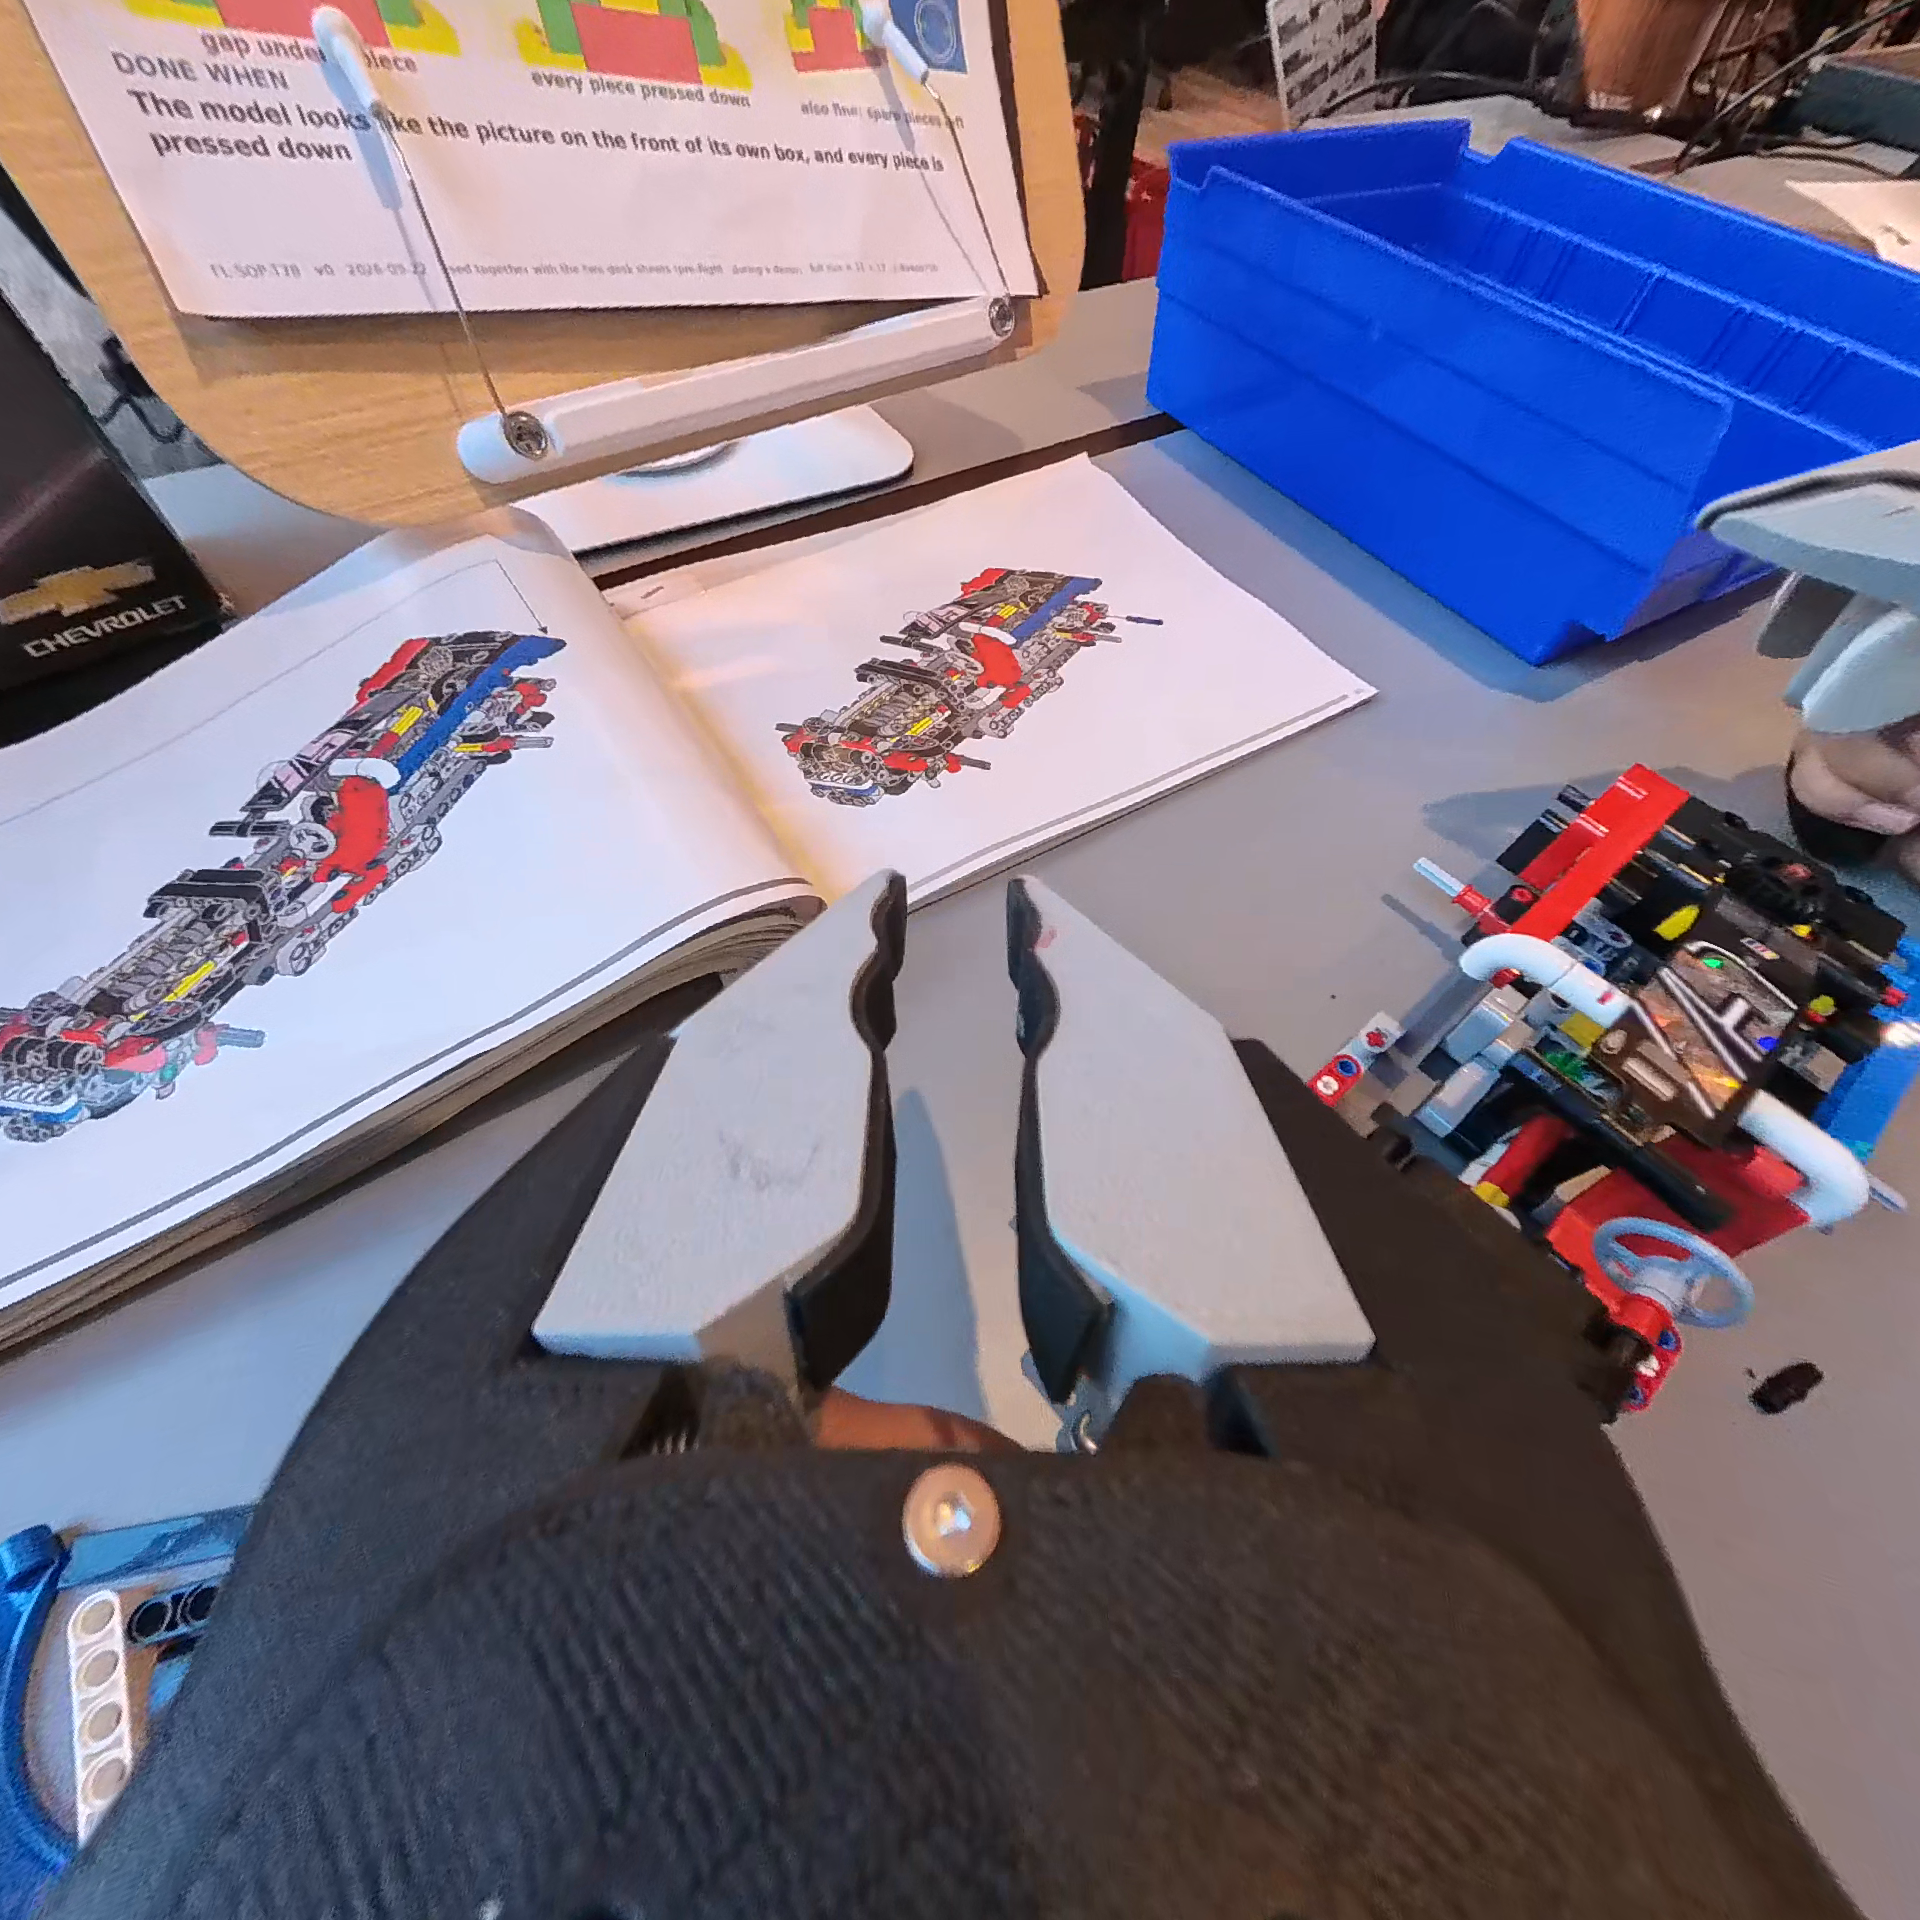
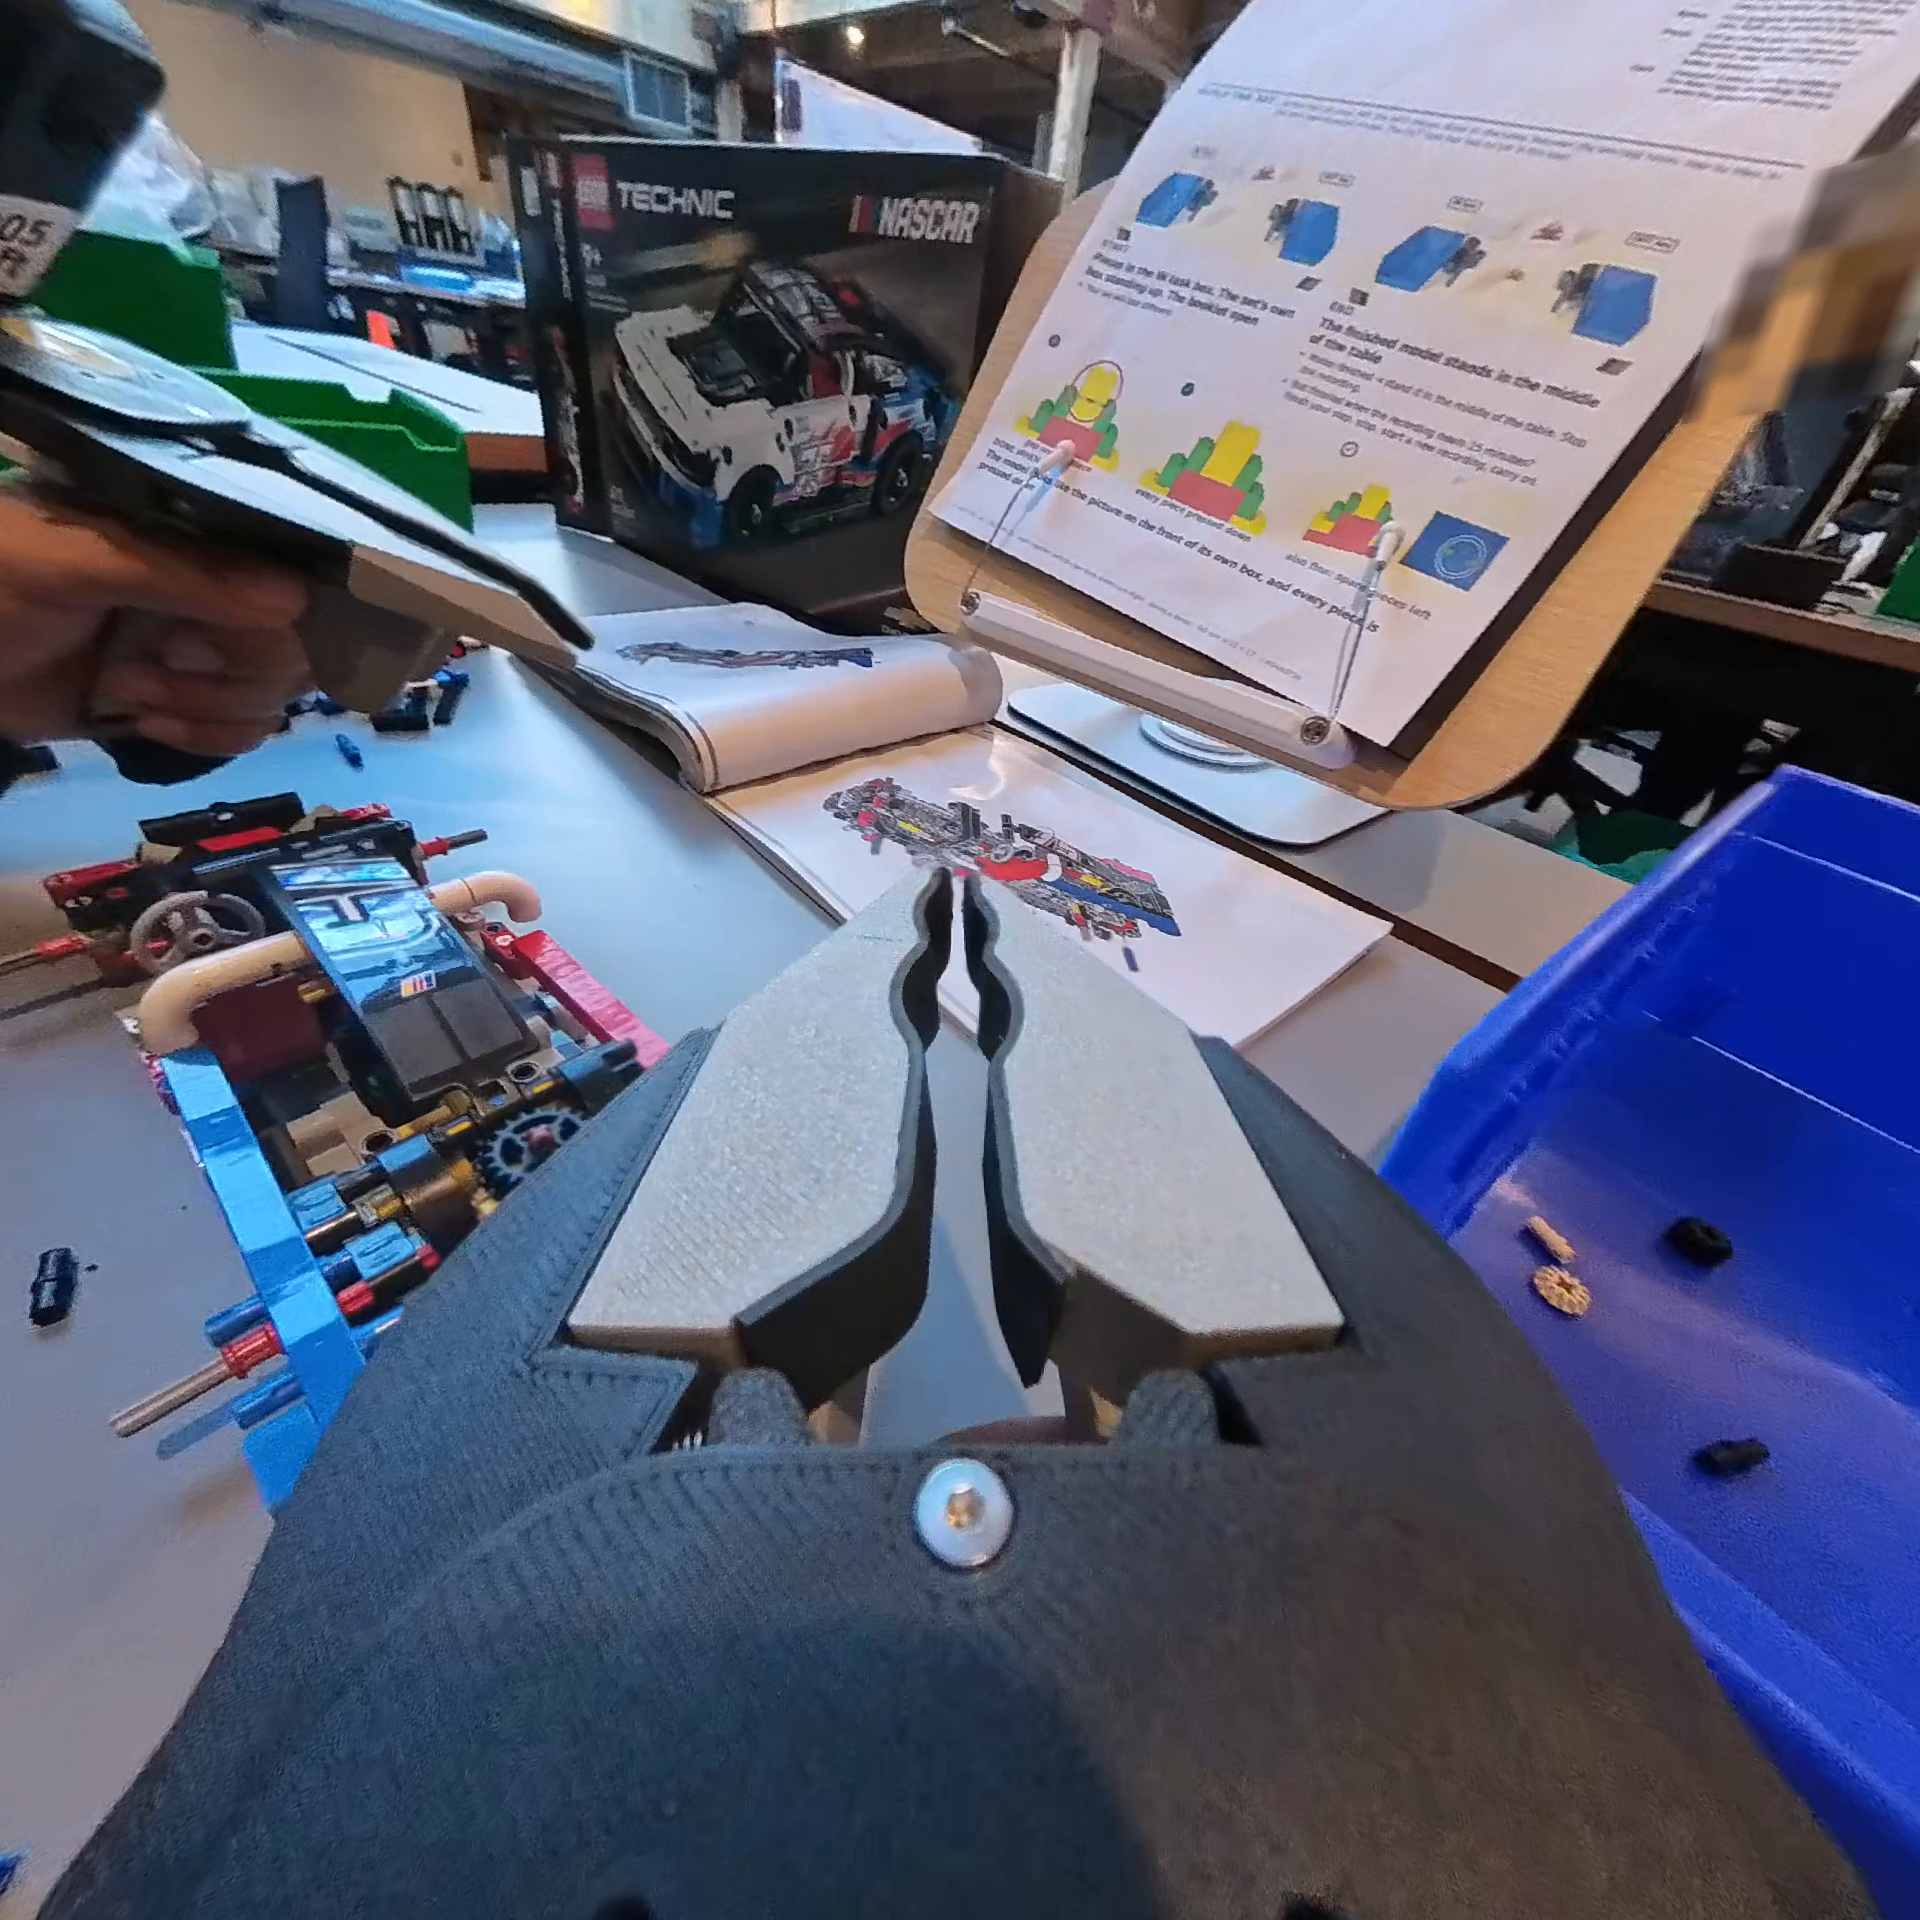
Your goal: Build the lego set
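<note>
The half-built lego car (image 1: 1652, 1049), a black, red and blue chassis with white curved tubes and a grey steering wheel, lies flat on the tabletop (image 1: 1195, 966), right of the left jaws and left of the right jaws.

My left gripper (image 1: 954, 902) hangs above the grey table (image 1: 1299, 862) with its grey, black-padded fingers (image 1: 873, 997) parted and nothing between them, their tips over the near edge of the open white instruction booklet (image 1: 644, 790). Right of me sits the half-built red, black and blue brick car chassis (image 1: 1662, 1049). Beyond it lies the blue plastic bin (image 1: 1455, 416), with the wooden sheet stand (image 1: 312, 436) behind the booklet.
</note>
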The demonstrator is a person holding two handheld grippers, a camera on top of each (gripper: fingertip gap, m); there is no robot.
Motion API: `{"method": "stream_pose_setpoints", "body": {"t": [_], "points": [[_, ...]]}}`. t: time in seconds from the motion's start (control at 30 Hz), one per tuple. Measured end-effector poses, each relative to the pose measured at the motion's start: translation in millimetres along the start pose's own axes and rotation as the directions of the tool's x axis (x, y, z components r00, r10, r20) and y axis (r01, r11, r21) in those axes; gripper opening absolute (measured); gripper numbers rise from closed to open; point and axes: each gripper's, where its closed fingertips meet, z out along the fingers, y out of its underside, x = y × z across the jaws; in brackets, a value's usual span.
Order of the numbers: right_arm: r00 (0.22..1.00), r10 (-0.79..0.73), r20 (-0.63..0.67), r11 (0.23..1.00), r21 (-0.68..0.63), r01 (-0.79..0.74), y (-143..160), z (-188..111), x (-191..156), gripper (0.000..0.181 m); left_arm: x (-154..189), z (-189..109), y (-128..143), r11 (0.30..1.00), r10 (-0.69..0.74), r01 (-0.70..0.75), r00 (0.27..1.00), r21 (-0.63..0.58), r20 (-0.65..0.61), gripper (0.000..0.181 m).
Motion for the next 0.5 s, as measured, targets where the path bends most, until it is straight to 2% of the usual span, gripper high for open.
{"method": "stream_pose_setpoints", "body": {"t": [0.13,0.4,0.5], "points": [[0.999,0.019,-0.027,1.0,0.004,-0.019,1,-5,8,0.0,1,-1,-1,1.0,-0.013,0.013,1.0,0.001,-0.011,0.017],[0.999,0.018,0.028,1.0,-0.022,-0.018,4,1,-2,0.0,-4,-3,3,0.999,0.026,-0.025,0.999,-0.045,0.04,0.016],[0.997,-0.059,0.045,0.996,-0.058,0.061,4,4,-5,0.0,-3,-2,6,0.997,0.022,-0.019,0.999,-0.069,0.039,0.016]]}}
